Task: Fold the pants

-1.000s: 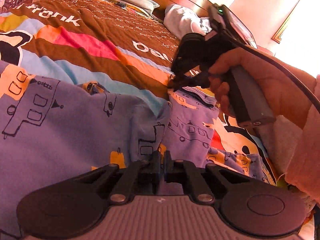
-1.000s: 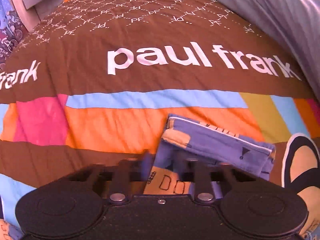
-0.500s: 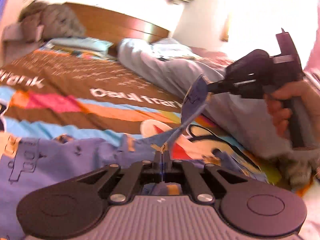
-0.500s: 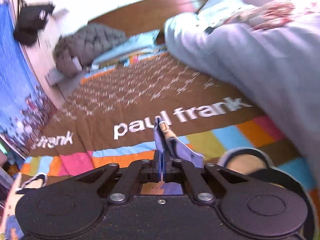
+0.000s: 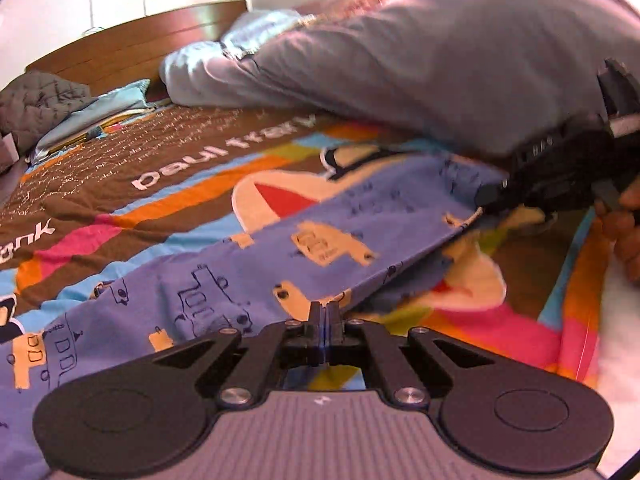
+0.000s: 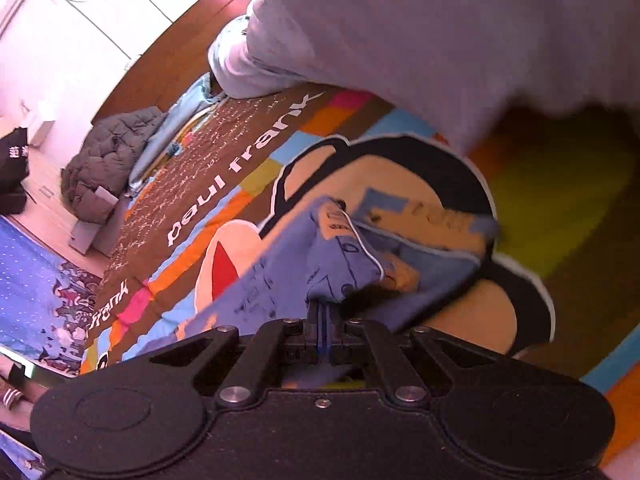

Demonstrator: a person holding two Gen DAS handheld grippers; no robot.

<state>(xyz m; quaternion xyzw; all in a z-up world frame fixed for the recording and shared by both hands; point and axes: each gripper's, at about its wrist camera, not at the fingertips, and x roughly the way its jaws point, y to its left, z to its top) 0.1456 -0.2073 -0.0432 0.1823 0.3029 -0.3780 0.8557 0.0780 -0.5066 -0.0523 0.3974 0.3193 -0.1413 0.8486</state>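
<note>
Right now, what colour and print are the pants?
Blue-purple pants, printed with dark line-drawn vehicles and pale orange patches; the left wrist view shows them best.

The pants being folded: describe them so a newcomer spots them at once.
On the bed's striped brown "paul frank" cover, below the grey duvet, lie the pants. Alone there, they are periwinkle blue with drawn vehicles and tan patches, pinched by both grippers.

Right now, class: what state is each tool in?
Left tool: closed on the purple pants.
Right tool: closed on the same pants, jaws just easing apart.

Bed (image 5: 120, 52) under striped brown bedspread (image 5: 192, 152), purple printed pants (image 5: 200, 292), grey duvet (image 5: 440, 60) atop.
</note>
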